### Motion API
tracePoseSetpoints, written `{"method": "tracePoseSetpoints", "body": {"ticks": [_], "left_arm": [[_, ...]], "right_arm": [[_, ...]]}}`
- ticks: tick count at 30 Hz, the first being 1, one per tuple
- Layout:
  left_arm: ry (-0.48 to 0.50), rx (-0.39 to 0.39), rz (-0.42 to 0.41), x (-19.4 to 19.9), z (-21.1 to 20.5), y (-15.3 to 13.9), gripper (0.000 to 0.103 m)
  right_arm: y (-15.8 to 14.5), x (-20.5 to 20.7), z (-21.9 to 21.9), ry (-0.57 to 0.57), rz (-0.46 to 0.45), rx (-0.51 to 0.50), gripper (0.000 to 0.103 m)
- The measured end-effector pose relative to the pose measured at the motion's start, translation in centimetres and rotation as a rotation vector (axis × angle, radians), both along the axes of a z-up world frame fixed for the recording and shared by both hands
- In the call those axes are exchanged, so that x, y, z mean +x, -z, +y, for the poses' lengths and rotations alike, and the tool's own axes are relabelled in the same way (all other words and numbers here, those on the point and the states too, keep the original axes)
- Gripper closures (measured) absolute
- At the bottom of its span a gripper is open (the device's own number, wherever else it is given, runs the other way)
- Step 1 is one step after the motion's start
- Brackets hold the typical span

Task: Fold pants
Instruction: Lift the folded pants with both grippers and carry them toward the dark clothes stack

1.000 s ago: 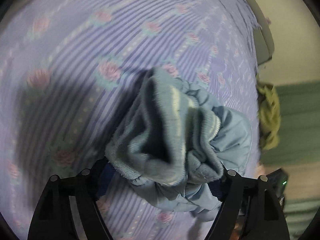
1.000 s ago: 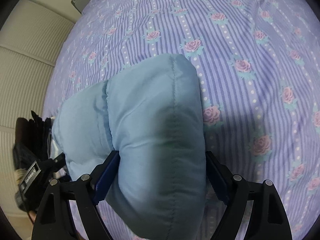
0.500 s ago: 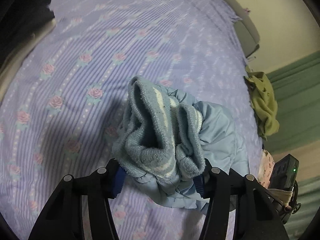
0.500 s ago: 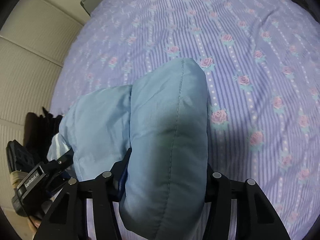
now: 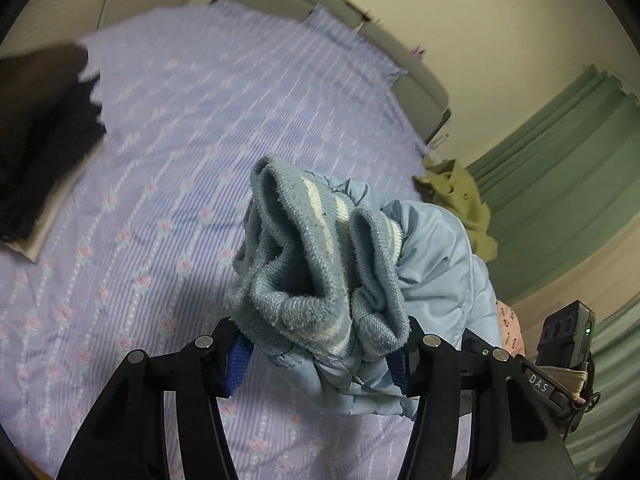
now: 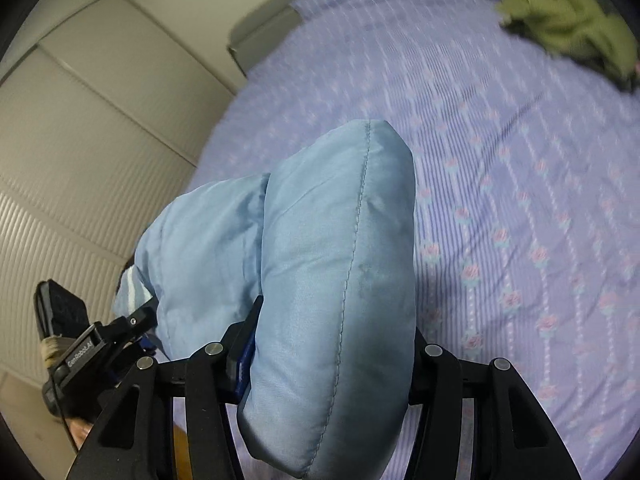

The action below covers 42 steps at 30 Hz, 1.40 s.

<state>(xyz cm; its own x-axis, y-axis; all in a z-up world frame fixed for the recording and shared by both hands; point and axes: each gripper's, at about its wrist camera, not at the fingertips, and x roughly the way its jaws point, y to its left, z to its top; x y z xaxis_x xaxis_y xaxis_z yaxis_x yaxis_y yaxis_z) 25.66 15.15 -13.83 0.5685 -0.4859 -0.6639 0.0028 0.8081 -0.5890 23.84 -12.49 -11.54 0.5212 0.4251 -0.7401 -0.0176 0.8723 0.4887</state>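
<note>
The pants are light blue and padded, with a knitted striped waistband [image 5: 316, 264]. My left gripper [image 5: 320, 344] is shut on the bunched waistband and holds it above the bed. My right gripper [image 6: 332, 352] is shut on a padded fold of the same pants [image 6: 340, 272]. The pants hang between the two grippers, lifted off the sheet. The right gripper's body shows at the right of the left wrist view [image 5: 560, 360], and the left gripper's body at the left of the right wrist view [image 6: 96, 344].
The bed has a purple striped sheet with roses [image 5: 160, 160]. A dark folded garment [image 5: 36, 136] lies at its left edge. An olive green garment [image 5: 460, 200] lies at the far right, also in the right wrist view [image 6: 568, 28]. Green curtains [image 5: 560, 168] and a pale wardrobe [image 6: 80, 140] stand beyond.
Both grippers have risen and tilted up with the pants held, so the bed's far edge, walls and curtain now show. Both grips are unchanged.
</note>
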Motion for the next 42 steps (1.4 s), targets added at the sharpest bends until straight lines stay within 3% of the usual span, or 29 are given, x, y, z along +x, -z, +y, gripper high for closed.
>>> {"method": "tracePoseSetpoints", "body": {"ticks": [11, 19, 25, 33, 38, 42], "left_arm": [[-0.087, 0.089, -0.16, -8.2, -1.7, -8.5, 0.048], [-0.129, 0.11, -0.232, -12.3, -1.4, -11.7, 0.048], [-0.153, 0.117, -0.295, -14.0, 1.4, -13.8, 0.048], [-0.151, 0.169, -0.37, -14.8, 10.1, -15.6, 0.048], [-0.13, 0.179, -0.354, -14.3, 17.6, -15.7, 0.048], [-0.13, 0.169, -0.295, -14.1, 24.6, -14.4, 0.048]], "right_arm": [[-7.4, -6.1, -0.6, -0.07, -0.155, -0.002, 0.049], [-10.6, -9.1, -0.5, -0.115, -0.226, 0.002, 0.049], [-12.4, -10.0, 2.1, -0.143, -0.277, 0.011, 0.049], [-12.9, -9.5, 9.9, -0.155, -0.318, 0.031, 0.049], [-12.0, -9.2, 17.3, -0.141, -0.304, 0.046, 0.049], [-10.5, -8.6, 23.2, -0.148, -0.263, 0.053, 0.049]]}}
